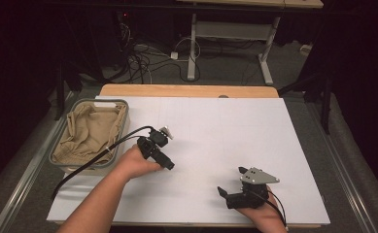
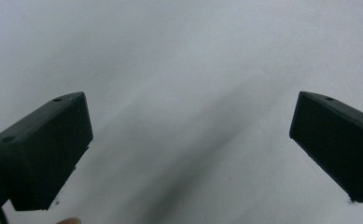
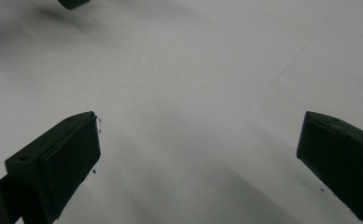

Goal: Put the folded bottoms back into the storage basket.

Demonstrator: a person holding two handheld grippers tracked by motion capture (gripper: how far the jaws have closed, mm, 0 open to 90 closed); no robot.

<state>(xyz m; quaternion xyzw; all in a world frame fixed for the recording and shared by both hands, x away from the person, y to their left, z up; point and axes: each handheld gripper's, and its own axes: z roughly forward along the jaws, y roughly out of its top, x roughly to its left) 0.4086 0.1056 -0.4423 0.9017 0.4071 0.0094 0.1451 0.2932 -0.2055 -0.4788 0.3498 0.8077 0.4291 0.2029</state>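
High view: left gripper and right gripper rest on the white board, jaws wide, empty; basket apparently holds cloth.

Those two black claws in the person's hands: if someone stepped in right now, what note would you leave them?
Left claw: open, holding nothing, low over the white table sheet, just right of the basket.
Right claw: open, holding nothing, near the table's front edge on the right.
Things: the grey plastic basket sits at the table's left edge with crumpled beige cloth lying inside it.
Done: the cloth is in the basket; neither claw touches it.
Left: judging by the scene, probably either lifting the cloth out or nothing more; check before you move.
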